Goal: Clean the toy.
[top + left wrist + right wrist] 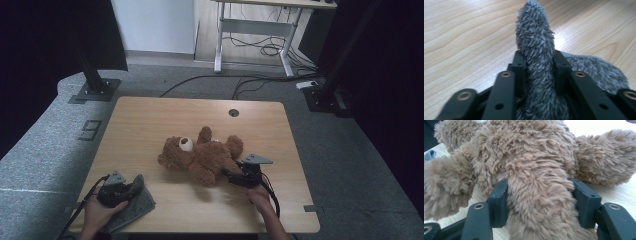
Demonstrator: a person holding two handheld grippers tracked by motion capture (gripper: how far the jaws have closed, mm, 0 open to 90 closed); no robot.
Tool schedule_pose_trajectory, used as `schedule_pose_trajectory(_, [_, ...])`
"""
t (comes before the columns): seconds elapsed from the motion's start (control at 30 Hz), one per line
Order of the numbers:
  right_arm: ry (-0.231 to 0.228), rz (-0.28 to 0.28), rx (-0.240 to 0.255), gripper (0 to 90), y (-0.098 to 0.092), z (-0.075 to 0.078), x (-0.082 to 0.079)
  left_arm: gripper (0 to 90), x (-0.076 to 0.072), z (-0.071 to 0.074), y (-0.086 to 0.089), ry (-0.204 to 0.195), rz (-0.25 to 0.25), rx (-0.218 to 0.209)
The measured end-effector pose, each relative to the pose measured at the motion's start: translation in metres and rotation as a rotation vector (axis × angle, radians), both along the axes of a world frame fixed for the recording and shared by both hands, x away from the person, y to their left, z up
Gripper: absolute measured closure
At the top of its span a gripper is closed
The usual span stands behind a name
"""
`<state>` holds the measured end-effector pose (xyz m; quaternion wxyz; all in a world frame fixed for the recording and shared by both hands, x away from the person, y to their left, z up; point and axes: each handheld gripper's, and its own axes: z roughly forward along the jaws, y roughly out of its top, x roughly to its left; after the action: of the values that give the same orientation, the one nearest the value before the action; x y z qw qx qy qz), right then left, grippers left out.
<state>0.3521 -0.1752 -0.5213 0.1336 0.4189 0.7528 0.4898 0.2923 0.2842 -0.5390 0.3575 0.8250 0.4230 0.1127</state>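
Two tools grip: left [536, 65] grey cloth [536, 50], right [540, 200] unlabelled teddy bear [529, 165].

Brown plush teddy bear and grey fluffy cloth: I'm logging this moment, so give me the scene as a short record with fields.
surface: light wooden table
toy: brown plush teddy bear, lying mid-table
cloth: grey fluffy cloth, near the front left corner
left gripper: shut on a raised fold of the cloth
right gripper: shut on one limb of the bear
bear and cloth: apart
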Motion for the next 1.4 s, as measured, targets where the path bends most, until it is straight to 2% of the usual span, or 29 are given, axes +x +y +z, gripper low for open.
schedule_pose_trajectory(0.17, [-0.002,0.002,-0.001,39.0,0.0,0.0,0.0,75.5,0.003,0.003,-0.001,-0.014,0.002,-0.007])
schedule_pose_trajectory(0.23, [-0.004,0.003,-0.002,39.0,0.0,0.0,0.0,76.0,0.005,0.007,-0.001,-0.013,-0.009,-0.052])
schedule_pose_trajectory(0.37, [-0.002,0.013,-0.003,40.5,0.002,-0.002,-0.001,76.5,0.008,0.02,-0.006,-0.048,-0.032,-0.133])
schedule_pose_trajectory(0.43, [-0.001,0.019,-0.005,40.5,0.002,-0.003,-0.002,76.5,0.013,0.029,-0.011,-0.066,-0.044,-0.183])
schedule_pose_trajectory(0.53, [-0.009,0.02,-0.011,39.4,0.001,-0.002,-0.003,76.4,0.021,0.039,-0.021,-0.081,-0.062,-0.232])
schedule_pose_trajectory(0.77, [-0.039,0.028,0.014,33.1,-0.008,0.009,-0.008,76.0,0.032,0.053,-0.051,-0.118,-0.108,-0.242])
schedule_pose_trajectory(0.9, [-0.024,0.034,0.032,30.1,-0.02,0.011,-0.014,75.9,0.035,0.059,-0.062,-0.13,-0.121,-0.259])
schedule_pose_trajectory(0.97, [-0.02,0.039,0.006,29.4,-0.022,0.01,-0.017,75.8,0.036,0.061,-0.067,-0.132,-0.129,-0.261])
schedule_pose_trajectory(1.07, [-0.027,0.021,-0.02,43.0,-0.022,0.006,-0.017,75.8,0.036,0.063,-0.074,-0.132,-0.144,-0.286])
schedule_pose_trajectory(1.17, [-0.01,0.027,-0.013,54.6,-0.021,0.003,-0.014,75.7,0.038,0.069,-0.082,-0.137,-0.161,-0.305])
schedule_pose_trajectory(1.2, [-0.018,0.034,-0.007,57.2,-0.02,0.003,-0.013,75.7,0.039,0.071,-0.086,-0.134,-0.175,-0.312])
schedule_pose_trajectory(1.3, [-0.048,0.032,0.002,58.9,-0.018,0.006,-0.015,75.8,0.044,0.079,-0.103,-0.136,-0.208,-0.308])
schedule_pose_trajectory(1.4, [-0.051,0.038,0.007,59.1,-0.017,0.006,-0.014,75.7,0.052,0.086,-0.124,-0.135,-0.247,-0.306])
